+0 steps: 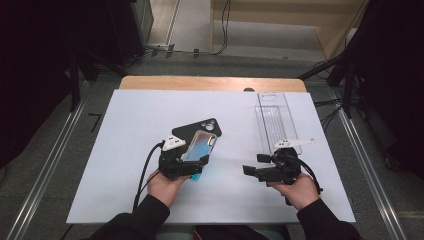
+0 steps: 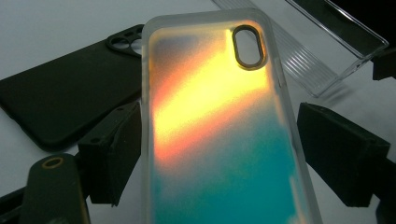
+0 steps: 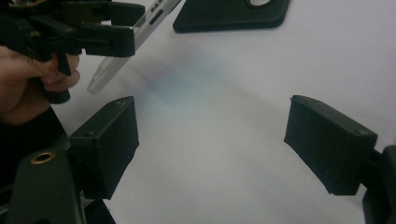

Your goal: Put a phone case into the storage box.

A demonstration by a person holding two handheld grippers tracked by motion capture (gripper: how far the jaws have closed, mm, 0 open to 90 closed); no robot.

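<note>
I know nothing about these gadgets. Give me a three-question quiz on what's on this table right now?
1. True or false: the left gripper holds the iridescent phone case.
2. Which lies flat on the white table behind that case?
A. black phone case
B. a book
C. a mug
3. Fill in: the right gripper has its jaws ____ with nothing between them.

Key: 1 true; 2 A; 3 open. The clear plastic tray sits at the far right.

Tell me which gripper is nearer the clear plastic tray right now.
Right. The right gripper sits just below the clear plastic tray's near end, jaws open and empty. The left gripper is farther left across the table, holding the iridescent phone case.
</note>
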